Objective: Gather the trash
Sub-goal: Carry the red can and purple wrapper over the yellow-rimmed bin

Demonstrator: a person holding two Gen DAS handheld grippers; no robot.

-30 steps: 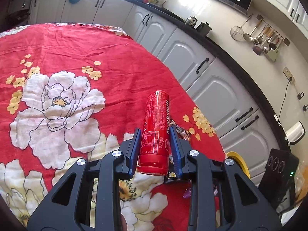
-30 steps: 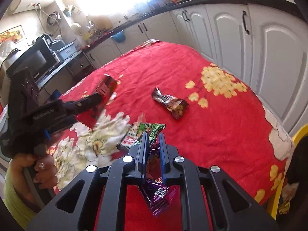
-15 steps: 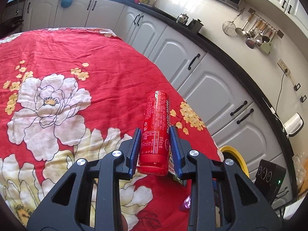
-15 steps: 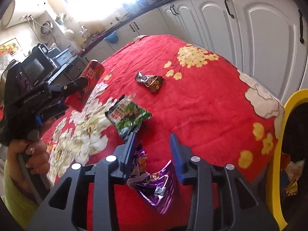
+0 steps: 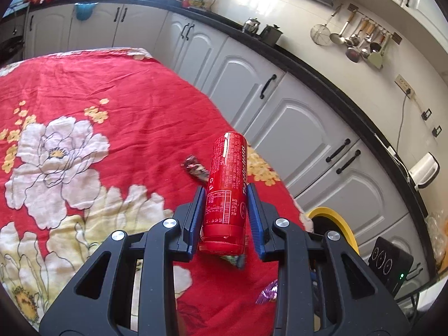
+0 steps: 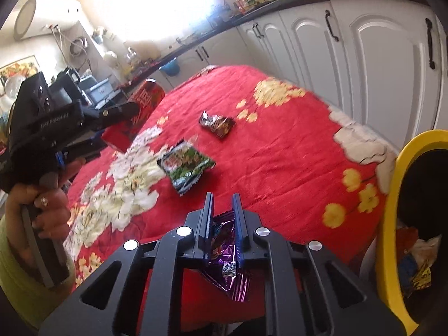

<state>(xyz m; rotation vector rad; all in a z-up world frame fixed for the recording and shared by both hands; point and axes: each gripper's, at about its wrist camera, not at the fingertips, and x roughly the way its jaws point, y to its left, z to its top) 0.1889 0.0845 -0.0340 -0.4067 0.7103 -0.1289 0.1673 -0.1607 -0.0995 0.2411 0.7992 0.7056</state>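
Observation:
My left gripper (image 5: 225, 198) is shut on a red can (image 5: 226, 193) and holds it above the red flowered tablecloth (image 5: 126, 106); it also shows in the right wrist view (image 6: 112, 117). My right gripper (image 6: 222, 207) is shut on a purple wrapper (image 6: 228, 263) near the table's near edge. A green snack packet (image 6: 186, 165) and a dark brown wrapper (image 6: 217, 123) lie on the cloth ahead. The brown wrapper also shows in the left wrist view (image 5: 196, 168). A yellow-rimmed bin (image 6: 392, 196) with trash inside stands at the right.
White kitchen cabinets (image 5: 280, 106) under a black counter run along the table's far side. The yellow bin rim (image 5: 333, 221) sits beyond the table's corner, with a black device (image 5: 390, 263) next to it. A person's hand (image 6: 42, 204) holds the left gripper.
My right gripper was shut, opened half a second ago, and has closed on the purple wrapper again. The left gripper has swung left with the can, bringing the brown wrapper into its view.

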